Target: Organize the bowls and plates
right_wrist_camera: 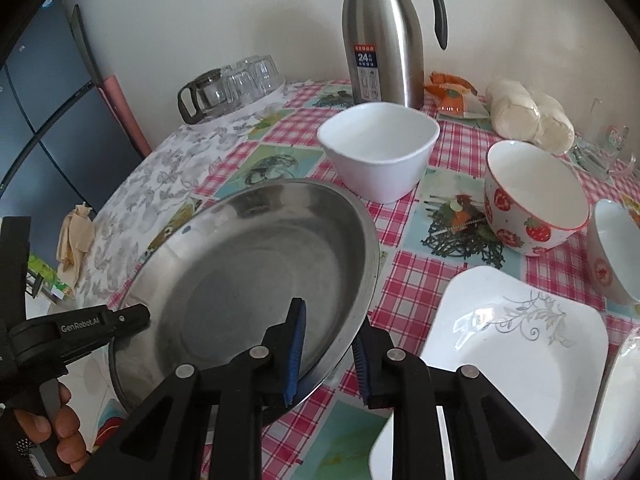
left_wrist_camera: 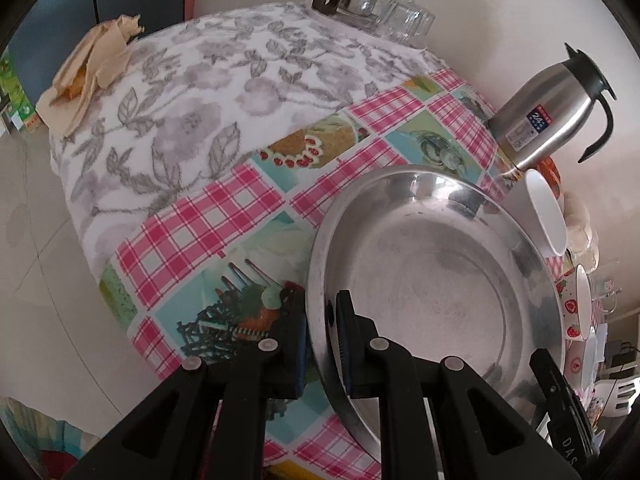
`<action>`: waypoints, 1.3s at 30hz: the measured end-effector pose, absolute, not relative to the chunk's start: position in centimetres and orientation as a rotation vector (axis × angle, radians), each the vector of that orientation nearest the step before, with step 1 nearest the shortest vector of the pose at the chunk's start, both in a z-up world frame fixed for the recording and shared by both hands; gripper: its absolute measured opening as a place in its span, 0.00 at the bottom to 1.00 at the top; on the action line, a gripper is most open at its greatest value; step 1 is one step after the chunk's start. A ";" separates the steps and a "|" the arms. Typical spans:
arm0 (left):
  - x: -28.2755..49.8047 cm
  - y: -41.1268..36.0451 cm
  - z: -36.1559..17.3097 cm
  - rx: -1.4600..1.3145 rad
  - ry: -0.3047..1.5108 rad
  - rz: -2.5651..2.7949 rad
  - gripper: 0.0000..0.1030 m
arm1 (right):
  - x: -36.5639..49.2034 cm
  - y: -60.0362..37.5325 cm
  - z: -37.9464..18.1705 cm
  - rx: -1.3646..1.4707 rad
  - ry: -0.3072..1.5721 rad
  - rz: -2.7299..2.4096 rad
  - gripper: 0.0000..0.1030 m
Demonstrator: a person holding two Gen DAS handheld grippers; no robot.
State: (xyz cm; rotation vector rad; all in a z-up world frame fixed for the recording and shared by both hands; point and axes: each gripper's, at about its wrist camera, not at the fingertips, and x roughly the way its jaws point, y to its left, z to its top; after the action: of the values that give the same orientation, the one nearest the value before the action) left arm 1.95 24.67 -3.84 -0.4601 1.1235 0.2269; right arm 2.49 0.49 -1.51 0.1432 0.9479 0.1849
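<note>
Steel plate [right_wrist_camera: 256, 276] held tilted above the near edge of the table [right_wrist_camera: 416, 280], its far rim close to the cloth. Left gripper [left_wrist_camera: 320, 344] pinching the plate's left rim, one finger under it, the other inside the dish. Right gripper [right_wrist_camera: 330, 352] straddling the plate's right rim, one blue pad [right_wrist_camera: 296, 356] touching the inner surface, the other pad just off the outside edge; cannot tell whether fully clamped.

Just right of the steel plate, flat on the checked cloth, a square white plate [right_wrist_camera: 516, 364] with a grey vine pattern, reaching to the near table edge. Behind the steel plate, close to its far rim, a white square bowl [right_wrist_camera: 378, 148], upright. Right of that bowl, a strawberry bowl [right_wrist_camera: 536, 200], upright, then a smaller white bowl [right_wrist_camera: 612, 248] at the right frame edge, tipped toward the camera. A strip of bare checked cloth between the square plate and both bowls.

By the back wall, a steel flask [right_wrist_camera: 384, 36] with a black handle, standing upright. Left of it, a glass jug [right_wrist_camera: 208, 92] and upturned glasses [right_wrist_camera: 256, 76] on a grey-flowered cloth [left_wrist_camera: 160, 120]. Wide stretch of that flowered cloth open to the left of the steel plate, up to a crumpled beige rag [left_wrist_camera: 92, 68] at the far left table edge. Bagged white buns [right_wrist_camera: 528, 116] near the back right.
</note>
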 end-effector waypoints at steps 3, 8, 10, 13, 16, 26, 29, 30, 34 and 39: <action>1.7 24.0 -2.9 -0.424 1.105 0.224 0.13 | 2.1 0.1 -0.7 0.146 0.927 0.192 0.23; 1.2 23.2 -1.9 -0.408 1.085 0.208 0.13 | 1.5 -0.9 -0.1 0.162 0.912 0.192 0.23; 1.3 22.6 -1.2 -0.393 1.073 0.199 0.13 | 1.3 -1.4 0.2 0.175 0.904 0.189 0.23; 1.2 21.6 -0.1 -0.362 1.049 0.184 0.13 | 0.8 -2.3 1.1 0.192 0.878 0.184 0.23; 1.2 20.6 1.0 -0.354 1.035 0.160 0.13 | 0.3 -3.3 1.8 0.214 0.854 0.173 0.23; 1.1 15.2 4.3 -0.328 0.981 0.046 0.13 | -1.3 -9.2 3.6 0.327 0.790 0.099 0.23; 1.1 13.2 5.1 -0.318 0.967 0.014 0.13 | -2.0 -11.4 4.0 0.355 0.769 0.068 0.23; 1.2 12.6 5.3 -0.321 0.963 0.002 0.13 | -2.3 -12.0 4.1 0.363 0.764 0.059 0.23; 1.4 10.1 5.6 -0.341 0.966 -0.038 0.13 | -3.5 -14.4 4.3 0.377 0.750 0.013 0.23; 1.4 6.9 5.3 -0.339 0.981 -0.081 0.13 | -4.8 -17.4 3.8 0.407 0.753 -0.055 0.23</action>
State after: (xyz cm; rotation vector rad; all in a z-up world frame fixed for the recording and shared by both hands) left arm 1.43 6.85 5.26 -0.3387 0.9808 -0.0813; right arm -4.83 -17.36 3.85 0.4071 0.7528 -0.0545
